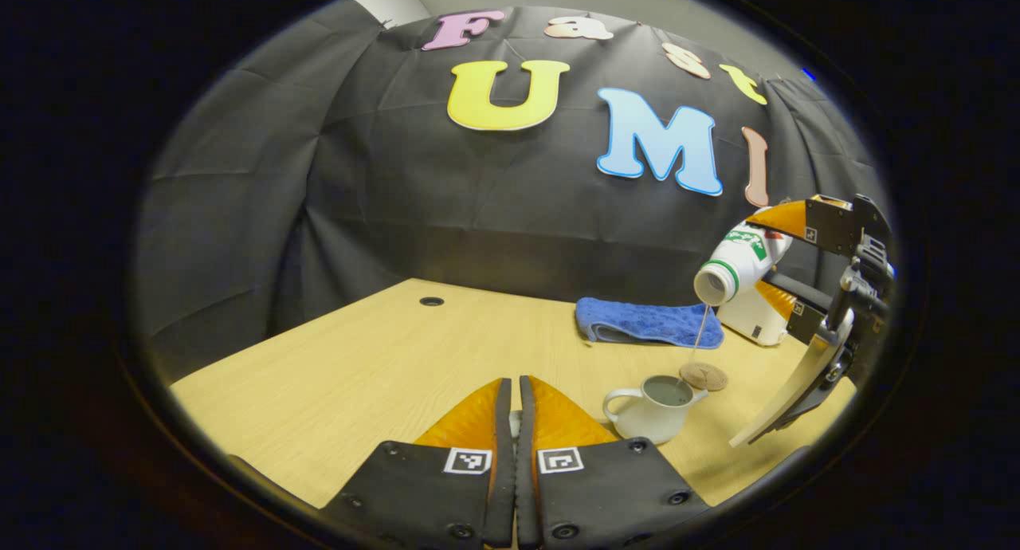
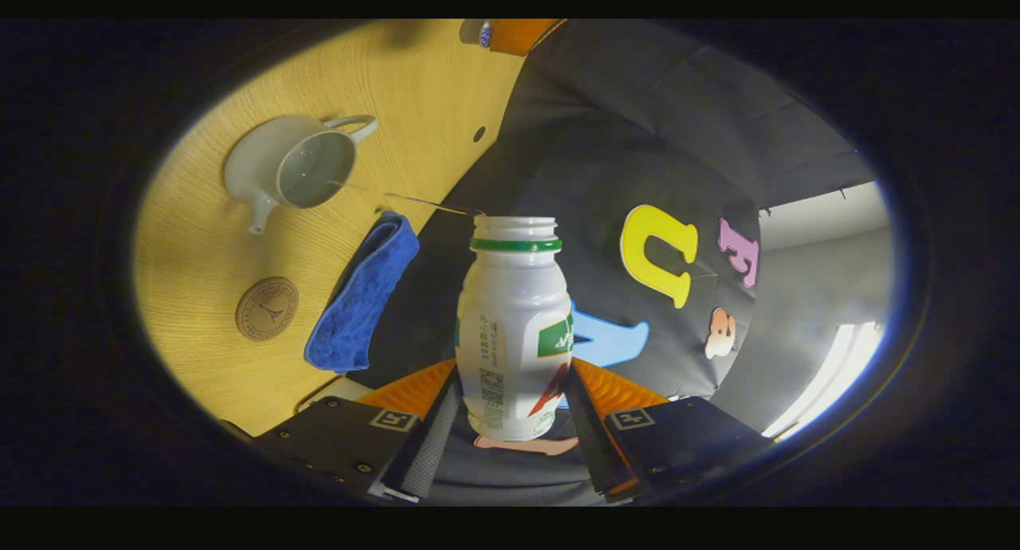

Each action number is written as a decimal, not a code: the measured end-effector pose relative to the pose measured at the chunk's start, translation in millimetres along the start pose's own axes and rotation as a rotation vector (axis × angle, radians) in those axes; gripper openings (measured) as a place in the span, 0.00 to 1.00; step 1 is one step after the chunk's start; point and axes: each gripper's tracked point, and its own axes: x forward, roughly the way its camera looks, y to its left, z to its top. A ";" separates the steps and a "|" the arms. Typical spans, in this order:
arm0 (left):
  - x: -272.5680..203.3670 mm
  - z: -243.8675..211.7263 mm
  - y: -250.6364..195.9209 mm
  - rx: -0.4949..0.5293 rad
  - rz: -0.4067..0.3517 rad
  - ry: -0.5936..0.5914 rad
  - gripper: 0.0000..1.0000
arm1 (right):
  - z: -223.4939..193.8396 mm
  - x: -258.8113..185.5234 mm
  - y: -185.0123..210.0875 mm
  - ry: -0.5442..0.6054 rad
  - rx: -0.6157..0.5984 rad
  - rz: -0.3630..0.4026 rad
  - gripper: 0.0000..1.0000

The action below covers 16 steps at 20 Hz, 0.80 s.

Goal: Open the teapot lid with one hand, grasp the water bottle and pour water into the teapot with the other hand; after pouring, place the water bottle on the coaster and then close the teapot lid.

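Observation:
The white teapot (image 1: 653, 418) (image 2: 295, 167) stands open on the wooden table (image 1: 382, 359), with water inside. My right gripper (image 1: 766, 255) (image 2: 514, 375) is shut on the white water bottle (image 1: 737, 263) (image 2: 510, 327), which is uncapped and tilted mouth-down above the pot. A thin stream of water (image 1: 700, 335) falls from the mouth into the teapot. The round brown coaster (image 1: 704, 376) (image 2: 267, 308) lies just behind the pot, bare. My left gripper (image 1: 514, 383) is to the left of the pot, fingers pressed together on a small pale piece, seemingly the teapot lid, mostly hidden.
A folded blue cloth (image 1: 649, 323) (image 2: 362, 295) lies behind the coaster near the black wall. A white object (image 1: 753, 323) sits at its right end. A small round hole (image 1: 431, 301) marks the table's far left part. The table (image 2: 199, 239) ends at the wall.

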 end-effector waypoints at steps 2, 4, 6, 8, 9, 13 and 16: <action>0.2 0.2 0.2 0.000 0.000 0.001 0.07 | 1.0 1.2 -1.0 -0.006 -0.007 -0.002 0.72; 0.7 -0.5 0.5 0.000 0.001 0.002 0.07 | 2.4 2.0 -2.5 -0.013 -0.015 -0.005 0.72; 0.2 0.5 0.4 0.000 0.004 0.002 0.07 | 3.5 2.5 -3.0 -0.018 -0.021 -0.006 0.72; 0.5 0.6 1.3 0.001 0.006 0.002 0.07 | 4.5 3.0 -2.4 -0.024 -0.018 -0.006 0.72; 0.6 0.3 1.1 0.000 0.007 0.003 0.07 | 4.5 4.0 -1.7 -0.026 -0.016 -0.004 0.72; 0.1 0.9 1.2 -0.003 0.008 0.005 0.07 | 5.1 4.0 8.3 -0.025 0.031 0.026 0.72; 0.5 4.0 1.3 -0.004 0.008 0.001 0.07 | 10.1 -3.0 46.6 -0.004 0.200 0.139 0.72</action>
